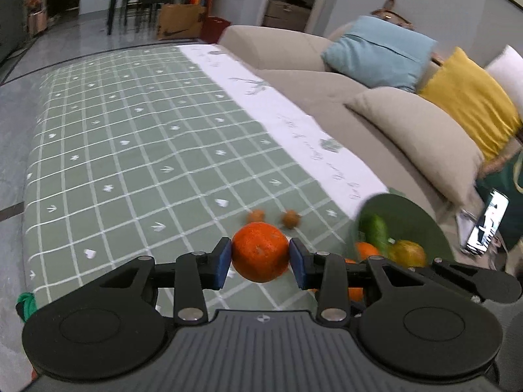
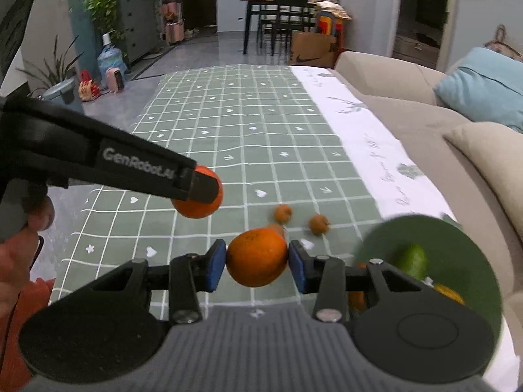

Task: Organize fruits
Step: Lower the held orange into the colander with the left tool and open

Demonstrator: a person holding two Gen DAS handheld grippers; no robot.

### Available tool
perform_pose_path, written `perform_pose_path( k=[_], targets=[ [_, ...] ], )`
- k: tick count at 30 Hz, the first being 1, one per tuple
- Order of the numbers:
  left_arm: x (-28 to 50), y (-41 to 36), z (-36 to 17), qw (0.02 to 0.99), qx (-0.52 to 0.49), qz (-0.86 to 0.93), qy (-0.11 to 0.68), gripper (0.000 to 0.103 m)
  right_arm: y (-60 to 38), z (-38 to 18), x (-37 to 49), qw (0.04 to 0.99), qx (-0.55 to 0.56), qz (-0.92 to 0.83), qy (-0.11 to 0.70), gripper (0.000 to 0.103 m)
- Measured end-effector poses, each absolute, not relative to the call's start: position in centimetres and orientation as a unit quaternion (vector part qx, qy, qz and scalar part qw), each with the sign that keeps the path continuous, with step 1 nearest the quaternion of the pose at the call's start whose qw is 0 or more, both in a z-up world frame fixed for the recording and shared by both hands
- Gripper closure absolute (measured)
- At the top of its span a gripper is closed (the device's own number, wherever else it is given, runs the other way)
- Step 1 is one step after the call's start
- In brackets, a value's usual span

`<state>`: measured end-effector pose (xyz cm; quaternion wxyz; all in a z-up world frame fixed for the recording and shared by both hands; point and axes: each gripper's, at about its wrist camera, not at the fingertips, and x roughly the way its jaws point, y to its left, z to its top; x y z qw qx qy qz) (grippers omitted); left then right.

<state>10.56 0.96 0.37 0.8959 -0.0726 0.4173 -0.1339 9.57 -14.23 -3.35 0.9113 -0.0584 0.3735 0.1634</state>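
My left gripper (image 1: 260,263) is shut on an orange (image 1: 260,251), held above the green checked tablecloth (image 1: 130,163). My right gripper (image 2: 257,265) is shut on a second orange (image 2: 257,257). In the right wrist view the left gripper (image 2: 199,187) reaches in from the left with its orange (image 2: 197,207) partly hidden behind a finger. A green bowl (image 1: 421,215) at the right holds a green fruit (image 1: 377,230), a yellow-orange fruit (image 1: 408,253) and another orange (image 1: 364,250). The same bowl (image 2: 457,248) sits right of my right gripper. Two small brown fruits (image 2: 282,214) (image 2: 319,224) lie on the cloth.
A beige sofa (image 1: 294,52) with blue (image 1: 379,52), yellow (image 1: 470,101) and beige cushions runs along the table's right side. A phone (image 1: 487,225) lies at the far right. A hand (image 2: 23,248) holds the left gripper's grip. Dining table and chairs (image 2: 281,9) stand far behind.
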Motion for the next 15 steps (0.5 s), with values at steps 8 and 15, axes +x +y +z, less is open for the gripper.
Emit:
perform_pose_path(
  k=[8,15],
  targets=[
    [8.8,-4.9,0.8,0.887,-0.037,-0.189,0.419,0.060,-20.9,-2.5,6.7,0.918,-0.023,0.099,0.383,0.064],
    [8.4,-10.0,0.8,0.877,0.007,-0.232,0.421,0.060,-25.8,-2.7,6.1,0.918,0.001,0.052,0.393,0.064]
  ],
)
